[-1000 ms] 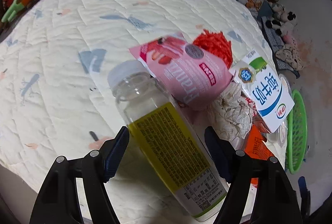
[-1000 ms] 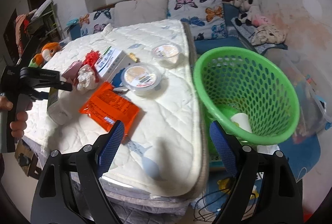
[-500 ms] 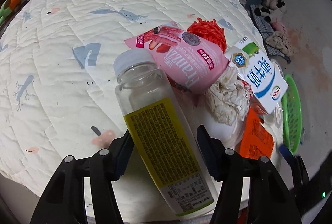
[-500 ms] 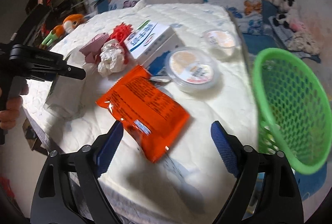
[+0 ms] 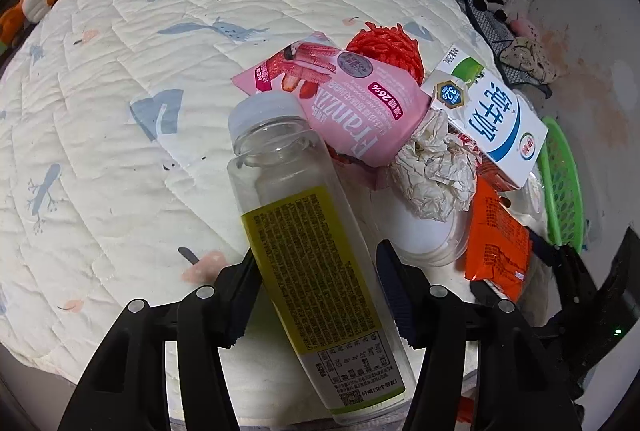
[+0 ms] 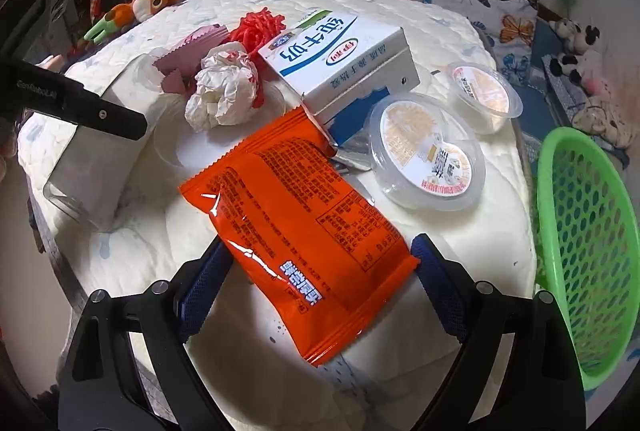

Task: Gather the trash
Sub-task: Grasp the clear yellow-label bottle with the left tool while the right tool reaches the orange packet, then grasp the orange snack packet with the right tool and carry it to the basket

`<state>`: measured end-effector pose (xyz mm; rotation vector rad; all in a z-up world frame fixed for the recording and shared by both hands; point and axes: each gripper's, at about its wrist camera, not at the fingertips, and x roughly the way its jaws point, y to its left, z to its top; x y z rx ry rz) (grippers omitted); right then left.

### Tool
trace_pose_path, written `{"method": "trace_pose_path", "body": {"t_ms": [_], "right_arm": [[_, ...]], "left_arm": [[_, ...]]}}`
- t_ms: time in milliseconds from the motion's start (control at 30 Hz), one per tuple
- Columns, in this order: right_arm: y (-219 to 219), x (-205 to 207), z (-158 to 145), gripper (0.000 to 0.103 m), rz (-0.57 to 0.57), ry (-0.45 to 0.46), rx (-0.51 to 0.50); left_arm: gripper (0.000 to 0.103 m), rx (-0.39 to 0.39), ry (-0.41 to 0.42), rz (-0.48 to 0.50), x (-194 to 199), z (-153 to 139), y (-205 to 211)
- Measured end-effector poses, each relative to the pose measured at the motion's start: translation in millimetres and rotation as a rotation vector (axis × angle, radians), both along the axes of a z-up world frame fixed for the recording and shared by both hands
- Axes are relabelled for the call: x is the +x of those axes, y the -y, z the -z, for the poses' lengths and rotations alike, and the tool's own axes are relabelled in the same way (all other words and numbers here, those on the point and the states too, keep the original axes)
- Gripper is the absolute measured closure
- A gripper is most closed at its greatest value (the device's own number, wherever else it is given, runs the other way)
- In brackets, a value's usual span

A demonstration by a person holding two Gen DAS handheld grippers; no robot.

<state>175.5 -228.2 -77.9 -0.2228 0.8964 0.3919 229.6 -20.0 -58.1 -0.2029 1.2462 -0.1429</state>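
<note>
From the left wrist, the left gripper (image 5: 316,291), jaws just closed in, pinches a clear plastic bottle with a yellow label (image 5: 308,231) lying on the white quilted bed (image 5: 120,111). From the right wrist, the right gripper (image 6: 320,271), jaws just widened, straddles an orange foil snack packet (image 6: 296,207) without pressing it, near the green mesh basket (image 6: 580,231).

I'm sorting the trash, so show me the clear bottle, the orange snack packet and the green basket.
clear bottle (image 5: 316,255), left wrist view, on its yellow label.
orange snack packet (image 6: 304,231), right wrist view, middle of the packet.
green basket (image 6: 588,243), right wrist view, on its mesh wall.
</note>
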Motion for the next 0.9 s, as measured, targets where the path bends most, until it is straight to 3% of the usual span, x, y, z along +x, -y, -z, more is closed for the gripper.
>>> {"method": "trace_pose_path", "body": {"t_ms": [233, 567, 900], "right_arm": [[-2, 9, 0, 0.014, -0.010, -0.002, -0.008], [-3, -11, -10, 0.037, -0.031, 0.020, 0.028], [2, -26, -31, 0.045, -0.009, 0.031, 0.140]], "left_arm": [[0.047, 0.080, 0.016, 0.043, 3, 2, 11], [0.051, -0.015, -0.001, 0.063, 1, 9, -5], [0.056, -0.067, 0.042, 0.110, -31, -4, -14]]}}
